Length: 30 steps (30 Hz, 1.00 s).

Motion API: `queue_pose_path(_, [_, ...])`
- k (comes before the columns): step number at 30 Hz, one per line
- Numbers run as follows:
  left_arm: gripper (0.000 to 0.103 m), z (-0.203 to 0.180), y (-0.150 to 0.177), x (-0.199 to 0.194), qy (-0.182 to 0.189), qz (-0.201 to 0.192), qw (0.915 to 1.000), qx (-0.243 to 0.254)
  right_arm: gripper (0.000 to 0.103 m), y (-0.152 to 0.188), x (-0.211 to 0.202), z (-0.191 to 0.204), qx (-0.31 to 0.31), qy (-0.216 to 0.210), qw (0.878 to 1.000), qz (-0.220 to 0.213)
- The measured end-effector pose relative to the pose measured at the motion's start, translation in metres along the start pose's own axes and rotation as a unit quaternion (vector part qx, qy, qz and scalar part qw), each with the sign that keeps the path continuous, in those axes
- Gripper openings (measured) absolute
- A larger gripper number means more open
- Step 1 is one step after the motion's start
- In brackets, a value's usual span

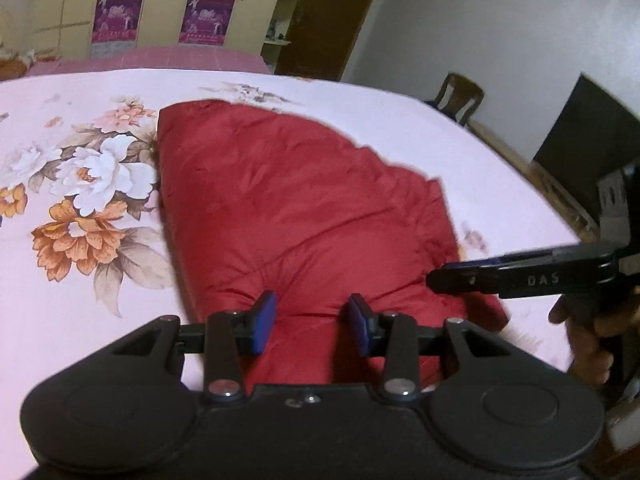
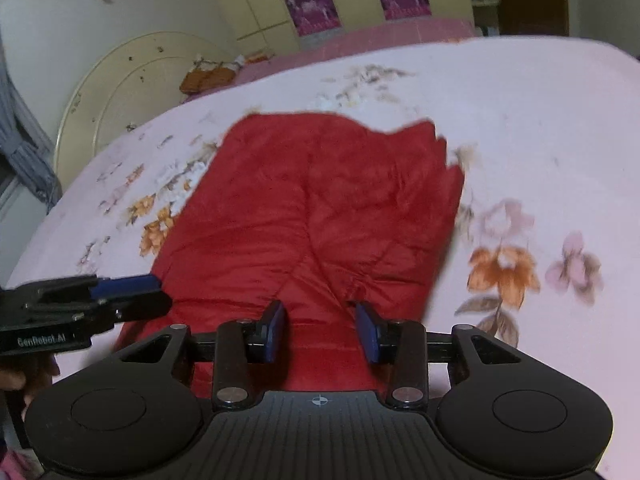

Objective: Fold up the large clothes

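Left wrist view: left tongs (image 1: 311, 326) parted wide, blue pads bare, nothing gripped. Straight ahead of the pads, a red padded garment (image 1: 296, 208) spread on a floral bedsheet (image 1: 80, 184), near end bunched just under the fingers, probably poised over the hem for a pinch and fold. To the right, right tongs (image 1: 448, 276) seen side-on at the garment's edge, near the same end, likely for a matched lift. Seen edge-on, so gap between its fingers cannot be told here. Nearest hem hidden under the tongs' body.

Right wrist view: right tongs (image 2: 320, 328) also spread wide, holding nothing, above the red garment (image 2: 316, 208). To the left, the left tongs (image 2: 132, 294) beside the cloth edge. Much motion blur; sleeves, collar and fold layers hard to make out, near hem cut off.
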<state>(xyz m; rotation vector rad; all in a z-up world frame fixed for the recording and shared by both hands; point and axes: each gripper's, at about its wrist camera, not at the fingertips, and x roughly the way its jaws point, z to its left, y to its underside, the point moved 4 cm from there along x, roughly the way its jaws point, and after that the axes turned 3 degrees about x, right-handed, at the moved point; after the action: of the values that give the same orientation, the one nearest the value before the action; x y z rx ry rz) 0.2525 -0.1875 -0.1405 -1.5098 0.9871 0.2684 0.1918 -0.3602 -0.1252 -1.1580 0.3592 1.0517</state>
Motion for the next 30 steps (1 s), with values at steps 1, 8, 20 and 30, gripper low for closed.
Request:
queue_pose_path(1, [0.039, 0.000, 0.001, 0.006, -0.008, 0.007, 0.9999, 0.006, 0.040, 0.003, 0.005, 0.001, -0.007, 0.003, 1.000, 0.004])
queue_pose_path(8, [0.036, -0.008, -0.002, -0.015, -0.021, -0.002, 0.9996, 0.019, 0.040, 0.000, -0.002, 0.004, 0.001, 0.006, 1.000, -0.001])
queue_pose_path(20, [0.038, -0.014, 0.033, -0.022, -0.046, 0.013, 0.9987, 0.020, 0.040, 0.044, -0.013, 0.010, -0.023, -0.001, 1.000, 0.019])
queue_pose_path(30, [0.049, 0.020, -0.016, -0.038, -0.056, -0.052, 0.9970, -0.014, 0.040, -0.015, -0.053, -0.021, 0.023, -0.001, 0.996, -0.084])
